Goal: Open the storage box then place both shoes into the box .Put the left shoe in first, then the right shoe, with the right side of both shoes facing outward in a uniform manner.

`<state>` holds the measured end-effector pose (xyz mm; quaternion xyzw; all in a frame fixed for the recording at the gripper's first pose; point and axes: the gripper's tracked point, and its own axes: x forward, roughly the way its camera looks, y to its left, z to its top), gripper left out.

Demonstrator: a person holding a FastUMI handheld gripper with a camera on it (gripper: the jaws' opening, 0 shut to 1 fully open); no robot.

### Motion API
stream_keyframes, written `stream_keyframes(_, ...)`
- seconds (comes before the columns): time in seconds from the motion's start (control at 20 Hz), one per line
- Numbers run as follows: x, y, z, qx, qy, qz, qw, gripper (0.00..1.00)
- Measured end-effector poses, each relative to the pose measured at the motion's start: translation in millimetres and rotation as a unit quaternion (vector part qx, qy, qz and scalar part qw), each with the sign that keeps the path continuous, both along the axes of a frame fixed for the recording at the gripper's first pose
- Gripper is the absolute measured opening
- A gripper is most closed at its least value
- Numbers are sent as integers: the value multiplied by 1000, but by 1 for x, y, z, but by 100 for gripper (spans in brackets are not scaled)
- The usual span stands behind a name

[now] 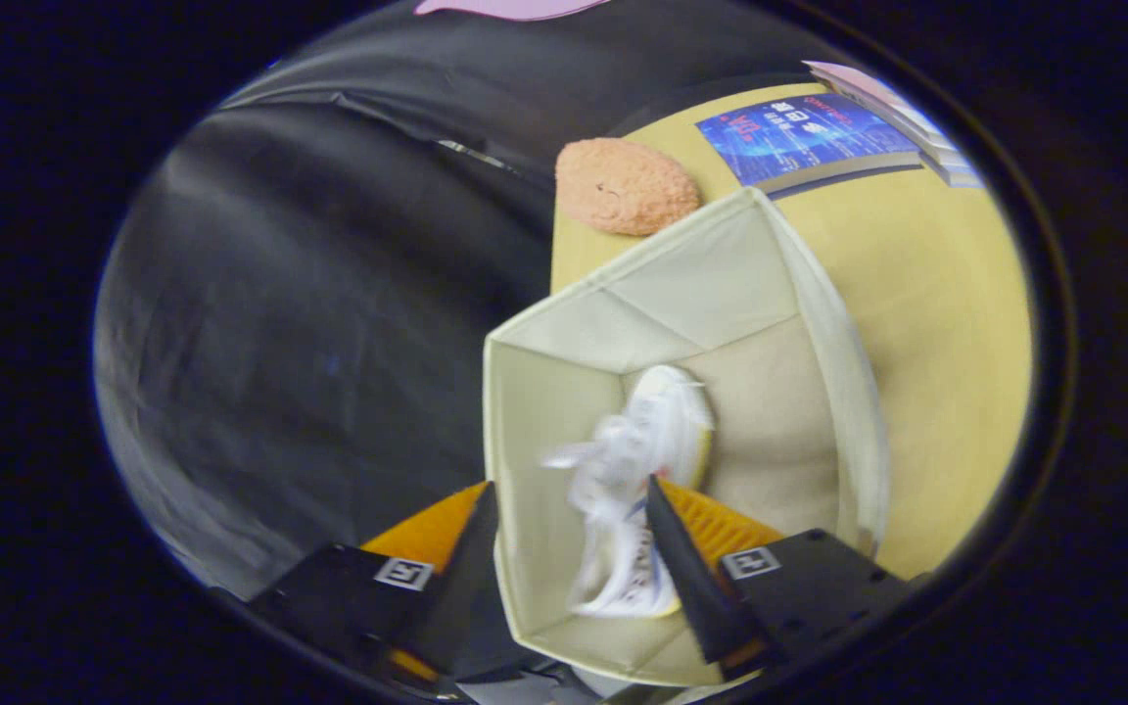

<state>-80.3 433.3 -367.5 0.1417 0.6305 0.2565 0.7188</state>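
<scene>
A cream fabric storage box [819, 294] stands open on the yellow table, seen from above. Inside it lies a white shoe [637, 480] with loose white laces, blurred, close to the box's left wall. My gripper [569, 490] hangs over the box and is open, its fingers wide apart. The left finger is over the box's left wall, the right finger over the shoe's heel end. Neither finger touches the shoe that I can tell. The shoe shows between the fingers and just ahead of them.
A fuzzy orange-pink pad [623, 184] lies on the yellow table [936, 313] beyond the box. A blue printed board [804, 137] and a stack of pale books [892, 103] sit farther back. Black cloth hangs to the left of the table.
</scene>
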Motion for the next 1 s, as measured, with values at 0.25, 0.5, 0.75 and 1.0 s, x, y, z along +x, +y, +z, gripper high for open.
stream_keyframes(0.25, 0, -6, 37, 37, -22, 0, 999, 100)
stream_keyframes(0.5, 9, -45, 84, 60, -52, -12, 997, 99)
stream_keyframes(0.75, 36, -126, 117, 25, -117, -38, 992, 99)
stream_keyframes(1.0, 57, -234, 117, -39, -147, -80, 985, 100)
